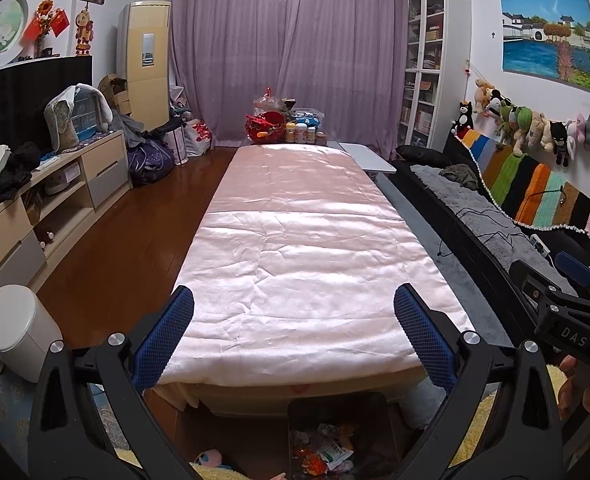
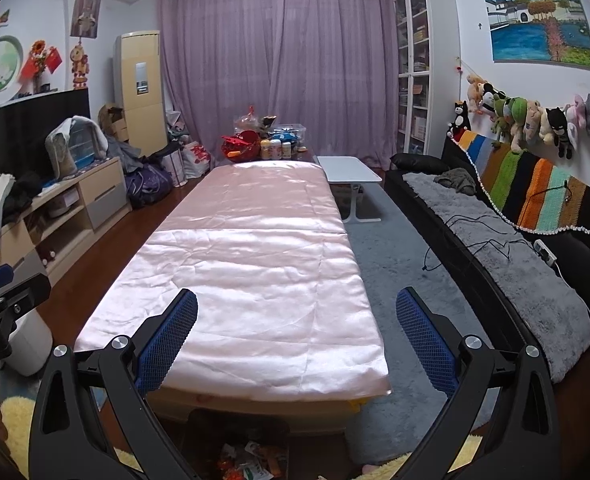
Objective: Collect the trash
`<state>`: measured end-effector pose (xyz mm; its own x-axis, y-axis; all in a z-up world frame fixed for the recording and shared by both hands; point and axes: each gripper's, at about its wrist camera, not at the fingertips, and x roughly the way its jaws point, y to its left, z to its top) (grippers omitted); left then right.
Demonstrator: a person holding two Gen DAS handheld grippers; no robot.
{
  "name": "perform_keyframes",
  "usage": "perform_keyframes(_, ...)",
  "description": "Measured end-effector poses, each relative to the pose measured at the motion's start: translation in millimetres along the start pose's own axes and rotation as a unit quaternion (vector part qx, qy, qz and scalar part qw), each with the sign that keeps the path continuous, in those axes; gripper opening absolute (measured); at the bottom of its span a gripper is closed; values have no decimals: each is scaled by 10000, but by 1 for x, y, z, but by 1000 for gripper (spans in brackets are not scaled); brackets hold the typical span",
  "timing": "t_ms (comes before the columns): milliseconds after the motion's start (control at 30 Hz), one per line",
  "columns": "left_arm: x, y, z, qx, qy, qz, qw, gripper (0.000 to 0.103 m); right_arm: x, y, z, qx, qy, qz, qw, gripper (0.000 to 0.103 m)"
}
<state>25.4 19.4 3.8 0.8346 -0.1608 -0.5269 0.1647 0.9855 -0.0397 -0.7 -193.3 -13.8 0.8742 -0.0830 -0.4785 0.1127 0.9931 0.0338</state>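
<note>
Both claws are held released above the near end of the counter [image 1: 295, 248], covered with pink cloth: the left claw [image 1: 293, 334] and the right claw [image 2: 296, 336] grasp nothing. The trash [image 1: 327, 454] is seen in a dark bin [image 1: 335, 404] on the floor below.

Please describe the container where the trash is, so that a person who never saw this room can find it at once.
Start from the long table under the pink satin cloth. On the floor at its near end stands a dark bin holding crumpled wrappers. The white lidded bin to the left is shut and pale, whereas this one is open and dark.
</note>
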Motion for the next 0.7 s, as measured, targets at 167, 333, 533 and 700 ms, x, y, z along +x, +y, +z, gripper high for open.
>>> perform_keyframes(167,0,1,0,-6,7,3,10000,95,0,0,0,-2,4,-2,10000,100)
perform_keyframes(333,0,1,0,-4,6,5,10000,95,0,0,0,-6,14,-1,10000,100)
perform_keyframes(533,0,1,0,-7,3,6,10000,95,-1,4,-2,-8,20,17,10000,100)
perform_keyframes(700,0,2,0,-13,-6,11,10000,95,-1,4,-2,-6,23,11,10000,100)
